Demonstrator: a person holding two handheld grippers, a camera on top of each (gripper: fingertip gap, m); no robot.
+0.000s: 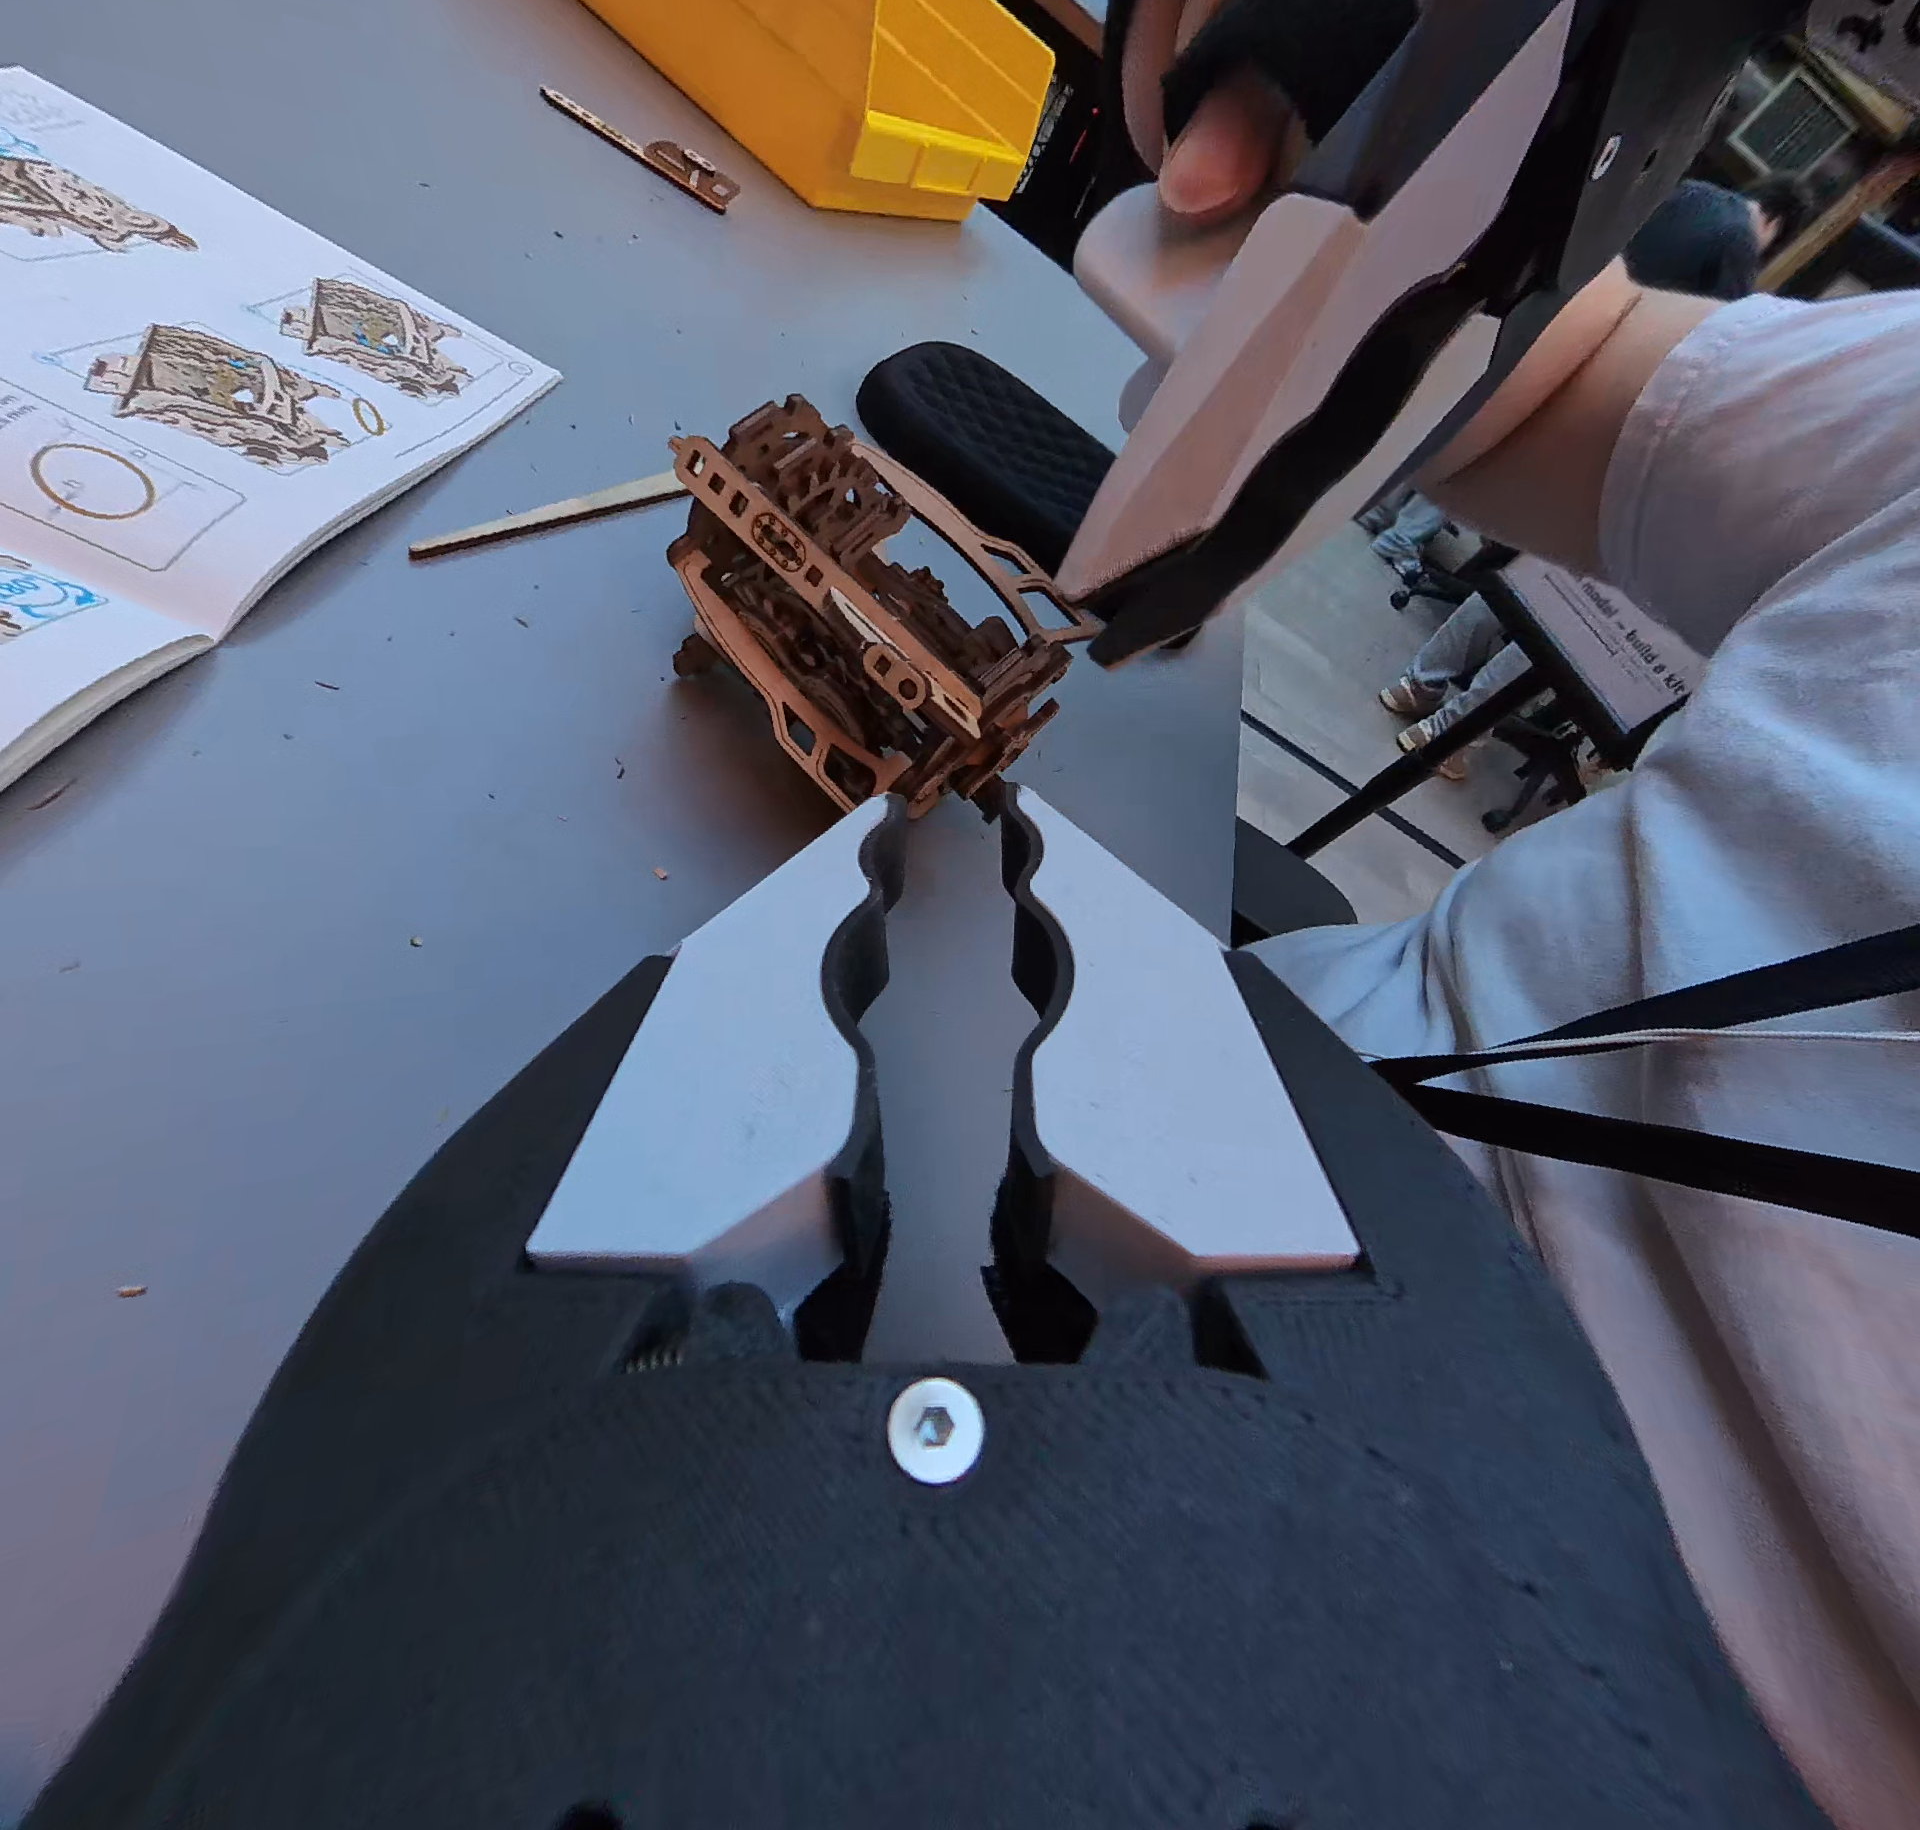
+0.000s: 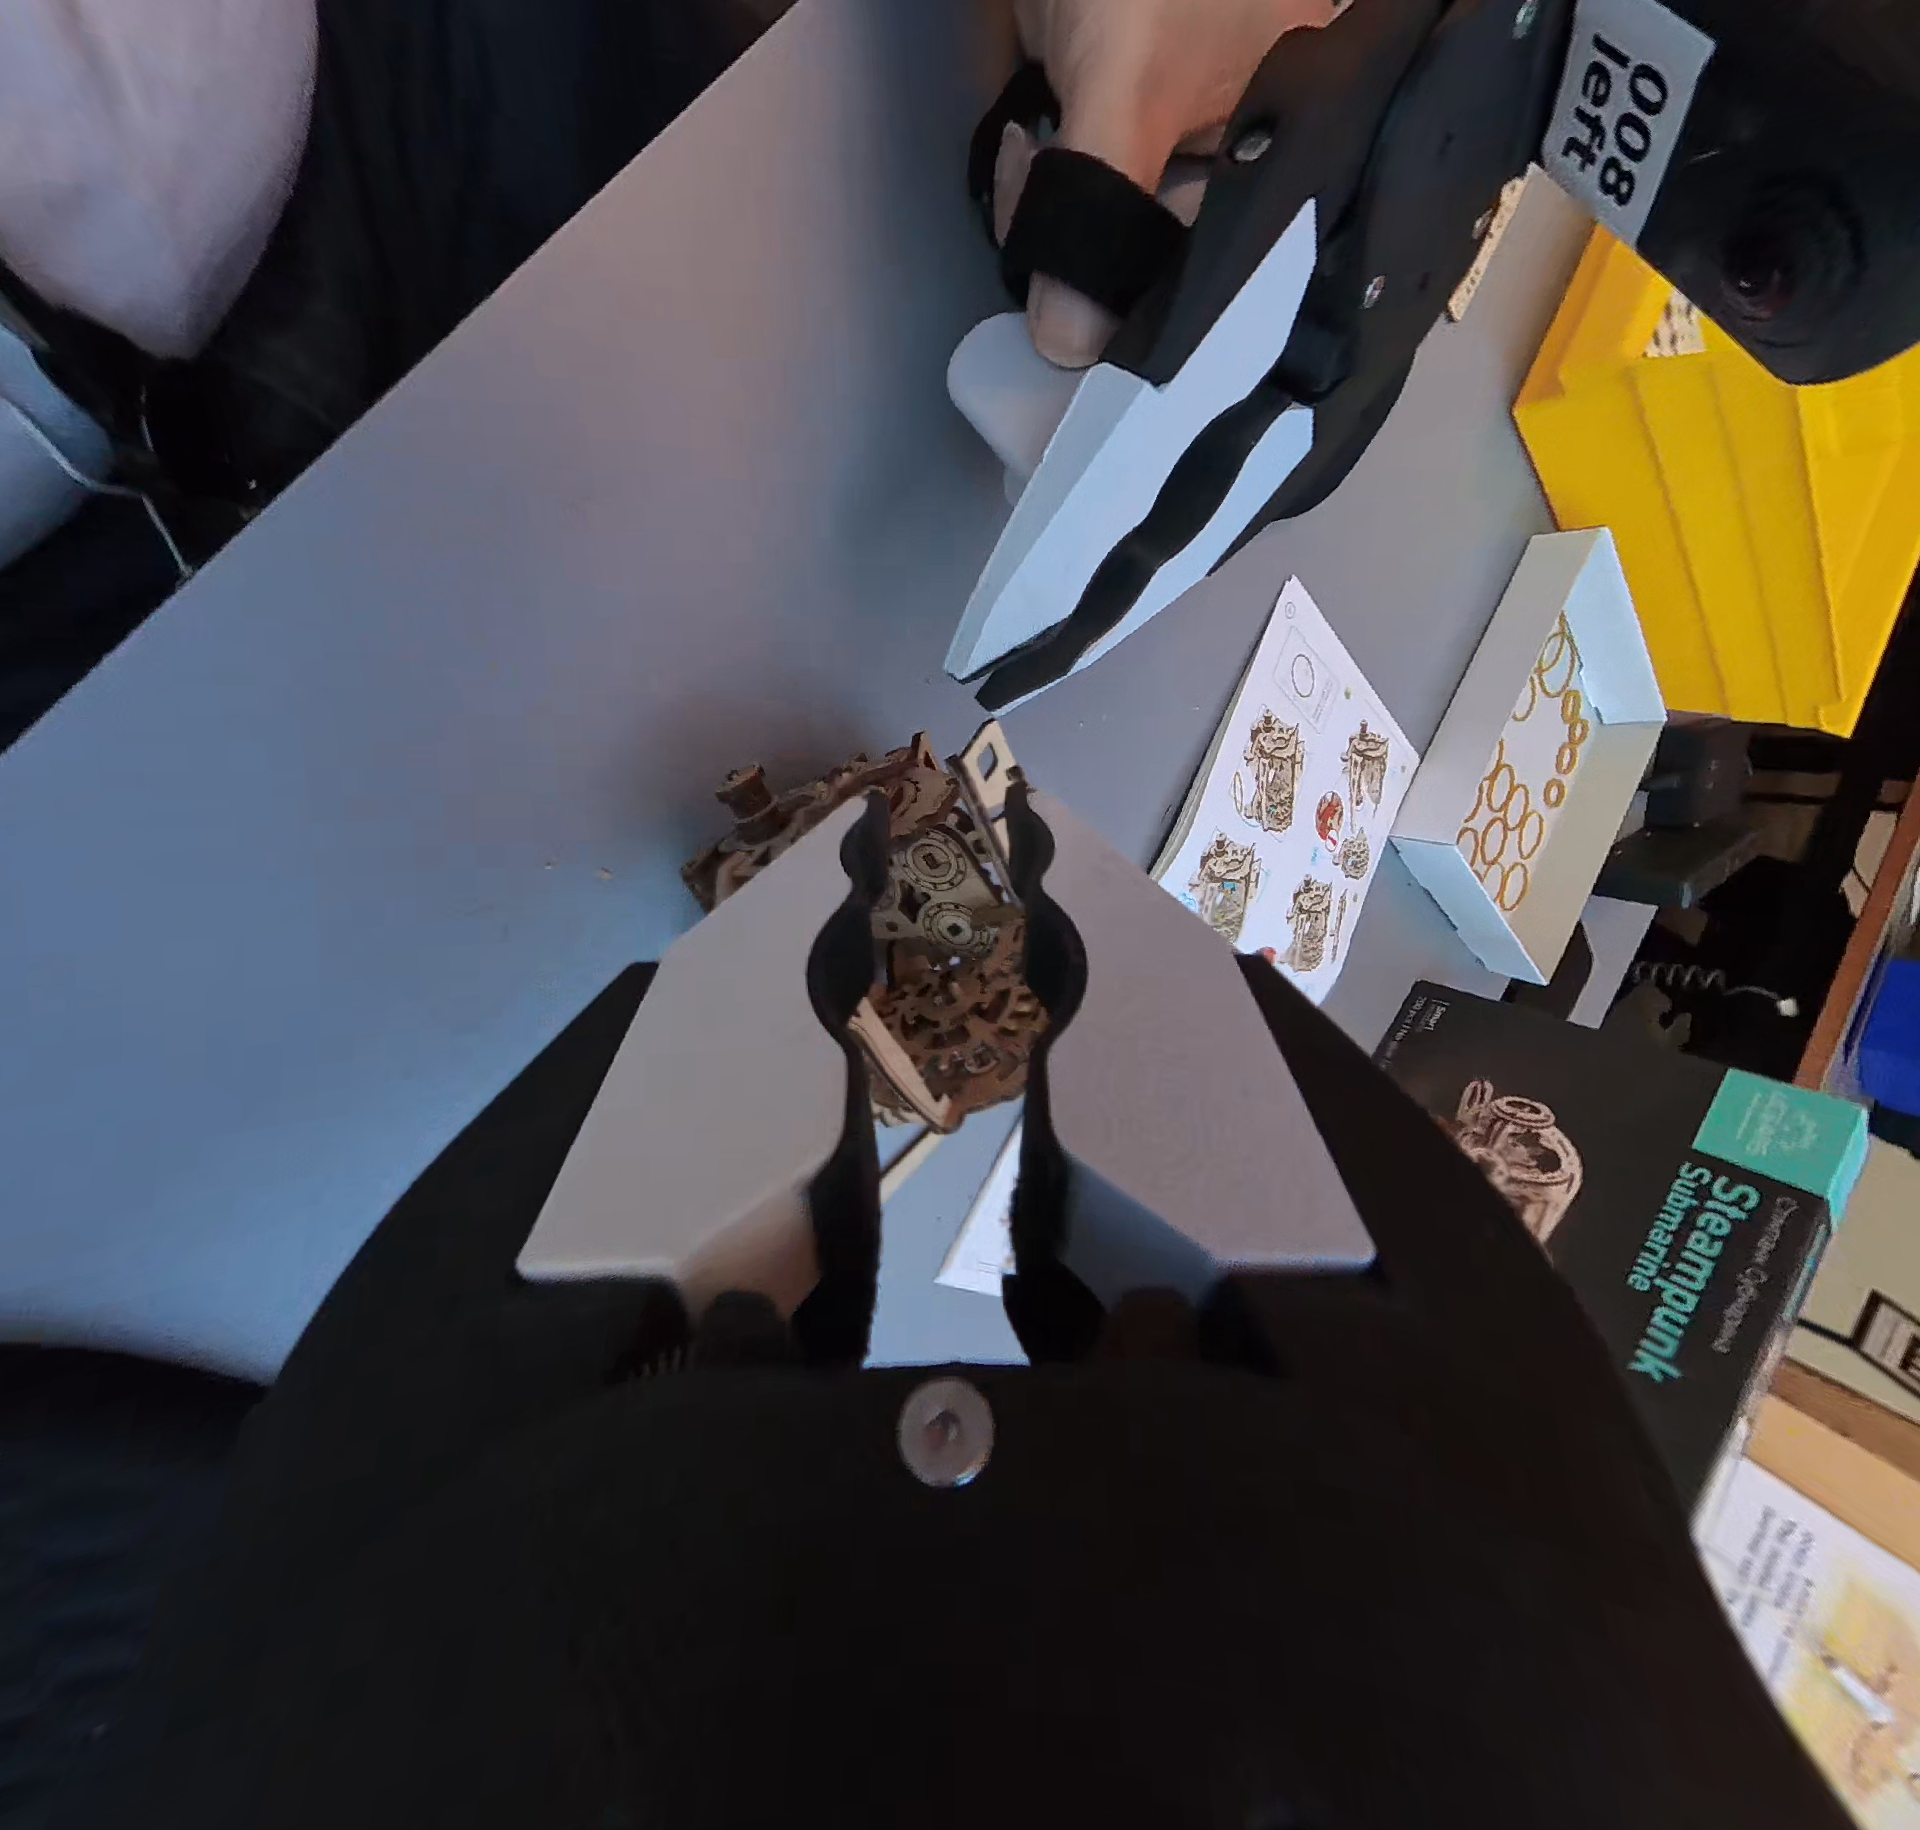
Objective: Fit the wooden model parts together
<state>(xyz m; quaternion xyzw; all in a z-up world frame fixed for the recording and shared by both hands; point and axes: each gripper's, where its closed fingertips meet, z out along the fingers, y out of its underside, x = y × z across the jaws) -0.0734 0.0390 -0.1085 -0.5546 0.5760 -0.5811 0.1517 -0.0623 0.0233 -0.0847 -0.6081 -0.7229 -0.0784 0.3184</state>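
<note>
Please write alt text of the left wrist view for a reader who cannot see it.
A brown wooden gear model sits on a grey table, with the open left gripper at its near end and the right gripper at its curved strip. An open instruction booklet and yellow plastic bin lie behind.

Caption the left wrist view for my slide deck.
Left gripper open at the wooden model on the grey table; right gripper at its curved frame.

Bare grey tabletop point(image 1: 312, 949) lies open near the wooden model point(image 1: 862, 617); booklet point(image 1: 208, 378) left, yellow bin point(image 1: 831, 45) far behind.
</note>
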